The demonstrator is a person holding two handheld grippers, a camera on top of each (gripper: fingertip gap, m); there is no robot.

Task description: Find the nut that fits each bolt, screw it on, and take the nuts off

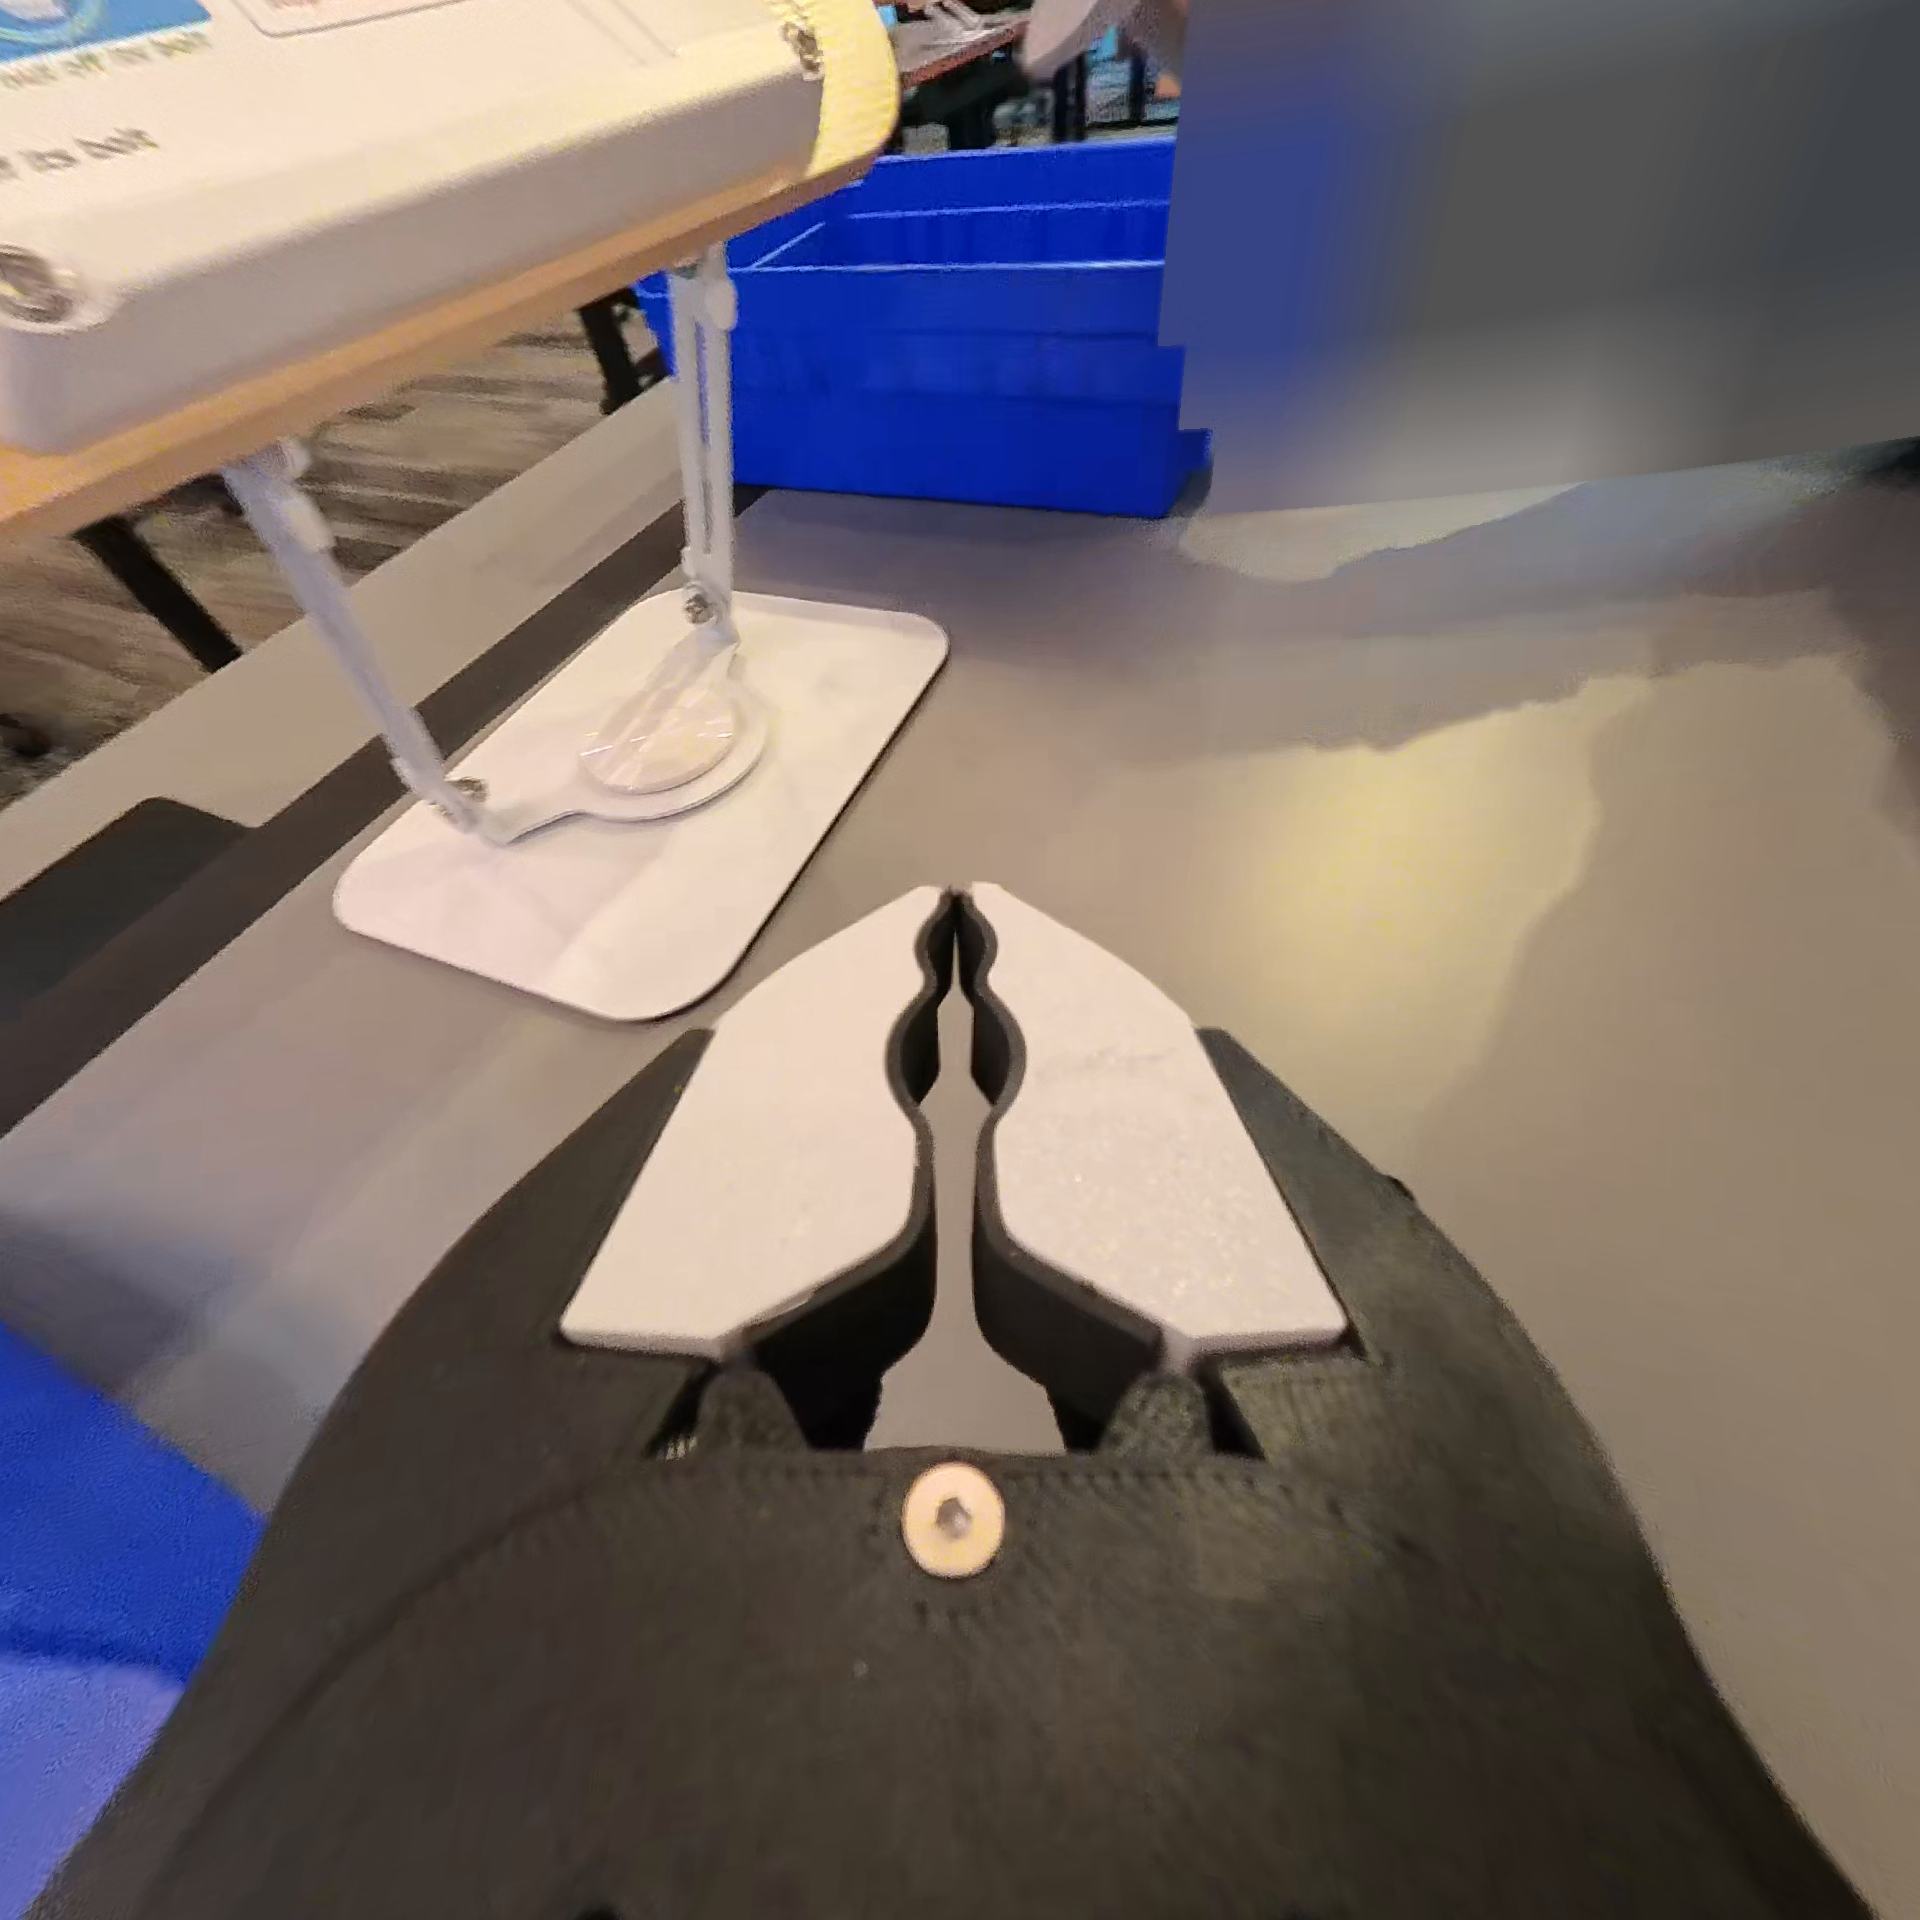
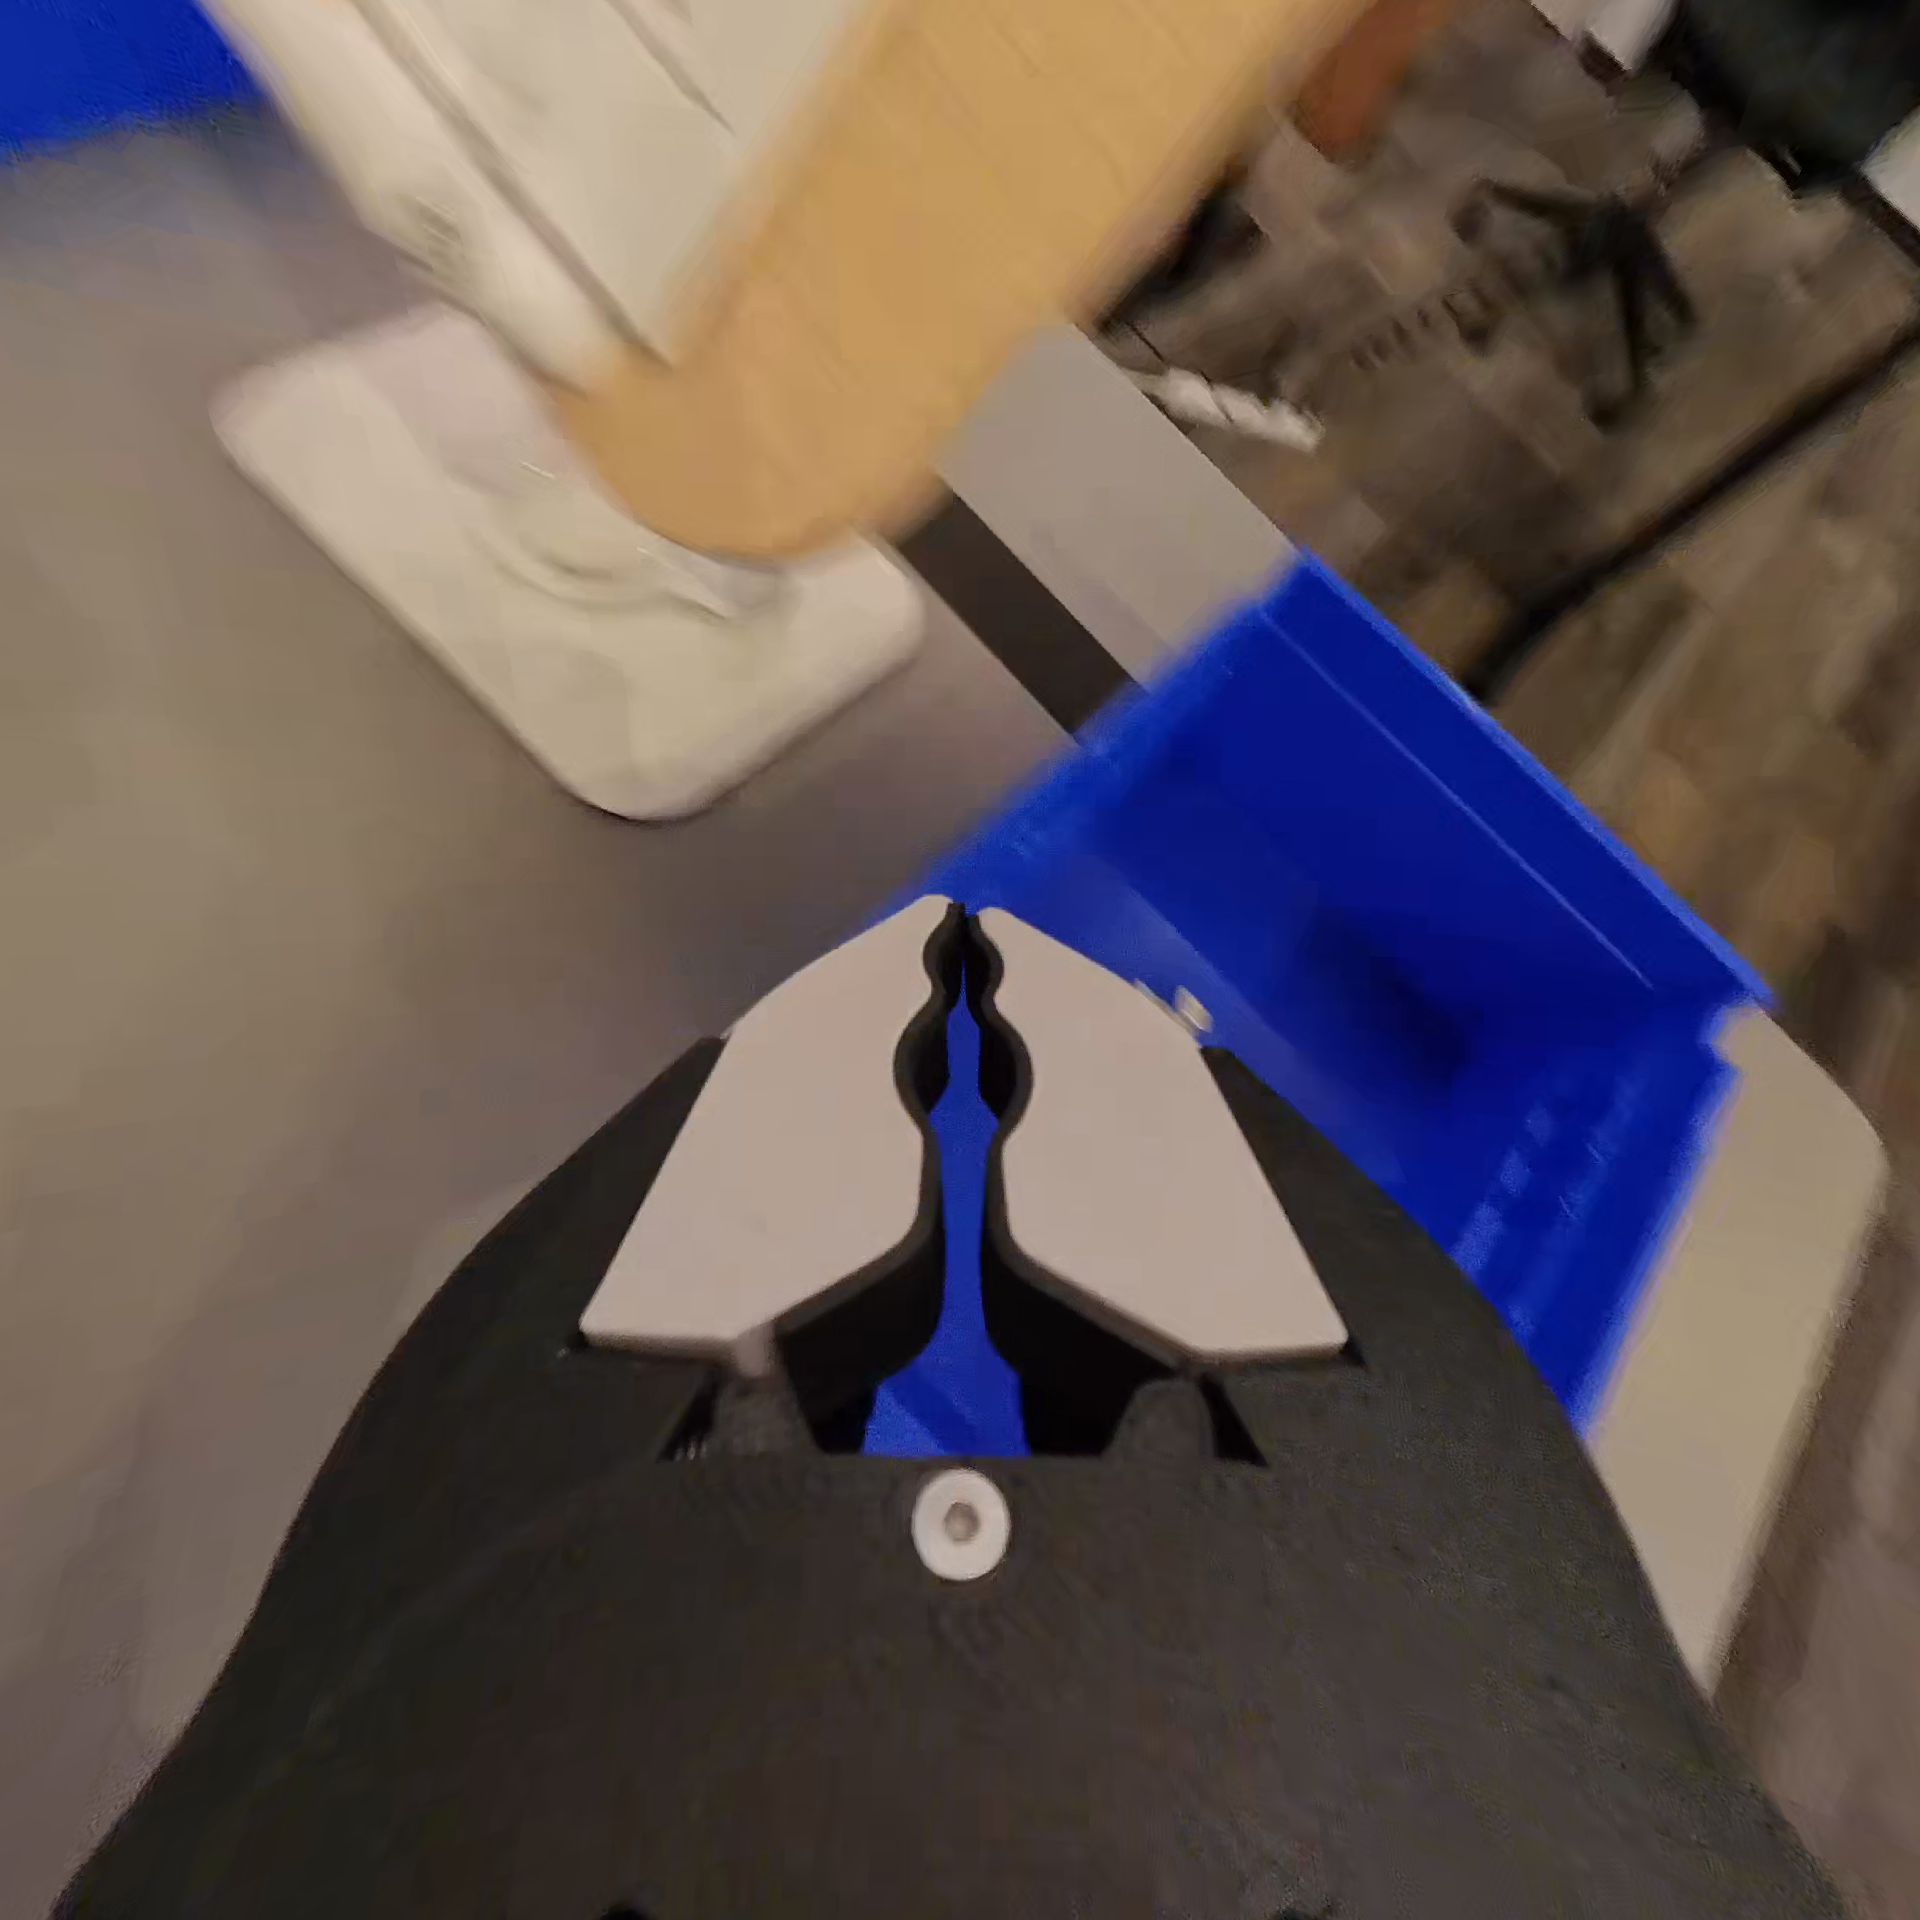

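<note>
— Any nut or bolt in sight?
— One small silvery metal piece (image 2: 1190, 1010) lies inside the blue plastic bin (image 2: 1455, 883), near its wall. It is too blurred to tell nut from bolt.
— And up on the board?
— The tilted white panel (image 1: 416, 187) bears a round silvery fitting (image 1: 31, 286) at its near corner, blurred too.

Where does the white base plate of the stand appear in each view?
Left wrist view: base plate left of centre, on the grey table, ahead-left of the gripper.
Right wrist view: base plate upper left, blurred.
Shared landmark: blue bin.
</note>
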